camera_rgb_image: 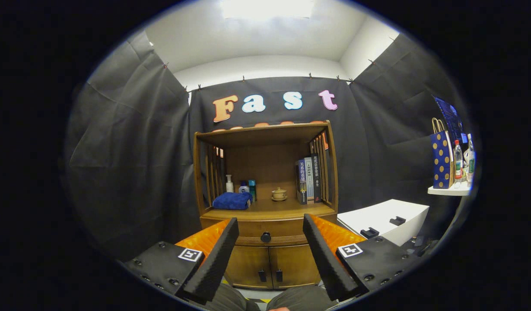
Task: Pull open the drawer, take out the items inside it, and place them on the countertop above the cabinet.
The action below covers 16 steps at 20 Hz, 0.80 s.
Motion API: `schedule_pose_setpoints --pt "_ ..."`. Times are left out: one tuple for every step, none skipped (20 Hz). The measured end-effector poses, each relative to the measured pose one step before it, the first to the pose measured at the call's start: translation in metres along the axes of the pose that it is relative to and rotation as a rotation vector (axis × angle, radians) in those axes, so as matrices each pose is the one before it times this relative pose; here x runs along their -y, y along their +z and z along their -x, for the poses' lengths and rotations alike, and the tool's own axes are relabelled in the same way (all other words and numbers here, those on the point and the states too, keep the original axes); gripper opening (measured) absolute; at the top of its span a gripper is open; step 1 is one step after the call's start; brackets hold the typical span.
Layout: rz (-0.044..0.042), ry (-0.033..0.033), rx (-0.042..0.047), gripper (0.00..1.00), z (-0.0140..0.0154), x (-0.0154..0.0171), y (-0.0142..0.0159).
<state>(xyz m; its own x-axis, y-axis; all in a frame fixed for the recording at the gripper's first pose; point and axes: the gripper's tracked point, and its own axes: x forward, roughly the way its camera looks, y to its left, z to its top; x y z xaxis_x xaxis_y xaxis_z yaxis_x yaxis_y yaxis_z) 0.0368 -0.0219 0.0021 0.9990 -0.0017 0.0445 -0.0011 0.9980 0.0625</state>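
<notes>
1. The gripper [269,224] hangs with its 2 fingers [213,259] spread wide, holding nothing; the person's knees [265,300] show below them.
2. Beyond the fingers stands the wooden cabinet [265,190]; its drawer [267,231] is closed, the dark knob [265,236] framed between the fingertips; 2 lower doors [271,265] sit beneath.
3. On the countertop [269,211] lie a folded blue towel [232,201], small bottles [239,185], a lidded cup [279,194] and upright books [309,179].
4. Right of the cabinet sits a white box [384,218]; a dotted bag [441,160] stands on a shelf [449,190].
</notes>
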Motion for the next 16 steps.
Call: schedule_pose_setpoints --pt "0.00498 -0.01257 0.00707 0.98 -0.00547 0.00188 0.0018" --pt "0.007 -0.00807 0.00387 0.98 -0.00415 0.00216 0.00168" --pt "0.00546 0.00073 0.00949 0.98 -0.00684 -0.00189 0.00244" --pt "0.00198 0.00248 0.0123 0.98 -0.00782 -0.00178 0.00232" --pt "0.00353 -0.00626 0.00984 0.98 -0.01023 0.00022 0.00032" --pt "0.00977 -0.0033 0.00577 0.98 -0.01279 -0.00108 -0.00086" --pt "0.01387 -0.00311 0.00056 0.98 -0.01557 -0.00294 -0.0039" --pt "0.01223 -0.00032 -0.00182 0.98 -0.01356 -0.00401 -0.00553" --pt "0.00861 0.00305 -0.00473 0.98 -0.01475 -0.00609 -0.007" --pt "0.00845 0.00408 -0.00836 0.98 -0.01221 -0.00609 -0.01144" --pt "0.00875 0.00383 -0.00492 0.98 -0.01298 -0.00542 -0.01107" --pt "0.00583 0.01409 -0.00458 0.98 -0.01161 -0.00888 -0.01033" --pt "0.01286 0.02575 -0.00787 0.98 -0.01329 -0.01251 -0.01221" --pt "0.01137 0.01763 -0.01964 0.98 -0.00988 -0.00839 -0.01307" --pt "-0.00014 0.00061 -0.0146 0.98 -0.01054 0.00092 -0.01315" --pt "-0.01388 0.0026 0.01852 0.98 -0.01094 -0.00224 -0.0042"
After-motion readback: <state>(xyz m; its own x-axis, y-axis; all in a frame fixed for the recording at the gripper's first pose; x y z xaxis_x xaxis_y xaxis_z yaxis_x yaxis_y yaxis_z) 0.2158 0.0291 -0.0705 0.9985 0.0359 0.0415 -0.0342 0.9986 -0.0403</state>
